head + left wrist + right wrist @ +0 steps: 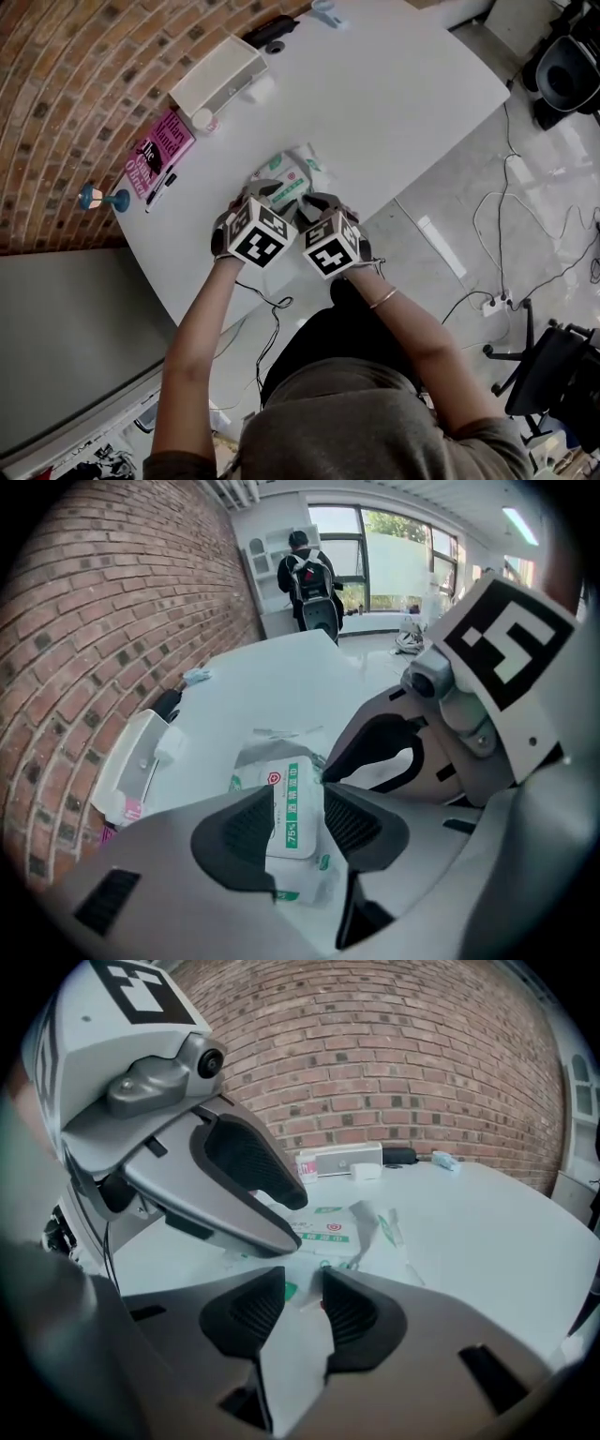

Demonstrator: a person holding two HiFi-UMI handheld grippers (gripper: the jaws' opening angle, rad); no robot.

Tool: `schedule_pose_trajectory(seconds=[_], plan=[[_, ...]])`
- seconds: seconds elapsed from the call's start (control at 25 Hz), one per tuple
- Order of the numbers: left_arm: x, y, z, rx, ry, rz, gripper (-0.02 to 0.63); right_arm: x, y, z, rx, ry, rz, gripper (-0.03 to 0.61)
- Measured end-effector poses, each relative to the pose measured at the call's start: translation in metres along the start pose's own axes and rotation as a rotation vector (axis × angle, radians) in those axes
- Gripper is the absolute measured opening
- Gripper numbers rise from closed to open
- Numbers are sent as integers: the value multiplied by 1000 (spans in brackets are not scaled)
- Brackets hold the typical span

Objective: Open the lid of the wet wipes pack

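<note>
Pack: white-and-green soft plastic wet wipes pack (286,178) lies flat on the white tabletop (403,103).
Left tool (298,806): released, jaws astride the pack's white lid (289,834), which looks shut.
Right tool (302,1302): parted at the pack's near edge, grasping nothing.
Risk: unpinned, the light pack may lift or slide with the lid.

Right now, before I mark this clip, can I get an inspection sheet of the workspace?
Surface: white rounded table.
Job's things: wet wipes pack near the front edge; lid looks flat, unopened.
Clutter: pink book, pen, white box, black device along the far edge.
Grippers: left tongs apart, lid seen between them; right tongs apart, pack's edge seen between them.
Cables: cords and power strip on the floor.
Surroundings: brick wall, office chairs, a person by the window.
</note>
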State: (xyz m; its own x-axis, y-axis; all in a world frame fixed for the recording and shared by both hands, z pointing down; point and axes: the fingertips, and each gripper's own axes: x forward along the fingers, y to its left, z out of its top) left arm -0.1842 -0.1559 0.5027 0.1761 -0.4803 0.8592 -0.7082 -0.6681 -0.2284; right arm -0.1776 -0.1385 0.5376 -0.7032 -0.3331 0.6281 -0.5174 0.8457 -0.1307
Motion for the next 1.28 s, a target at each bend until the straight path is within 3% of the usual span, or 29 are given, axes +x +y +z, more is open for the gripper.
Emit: schedule_pose_trajectory(seconds=[0.2,0.48,0.96,1.28], plan=[[12,-4,-1,75,83,10,172,-1,-2,0,18,-20,5,121],[19,-4,-1,121,153,-4,172,0,-3,-1,35,-46,6,107],[29,-2,-8,142,233,-7,143,2,-2,-1,36,-64,0,91],[30,-2,-10,131,223,5,135,3,-3,-1,24,-58,-12,87]])
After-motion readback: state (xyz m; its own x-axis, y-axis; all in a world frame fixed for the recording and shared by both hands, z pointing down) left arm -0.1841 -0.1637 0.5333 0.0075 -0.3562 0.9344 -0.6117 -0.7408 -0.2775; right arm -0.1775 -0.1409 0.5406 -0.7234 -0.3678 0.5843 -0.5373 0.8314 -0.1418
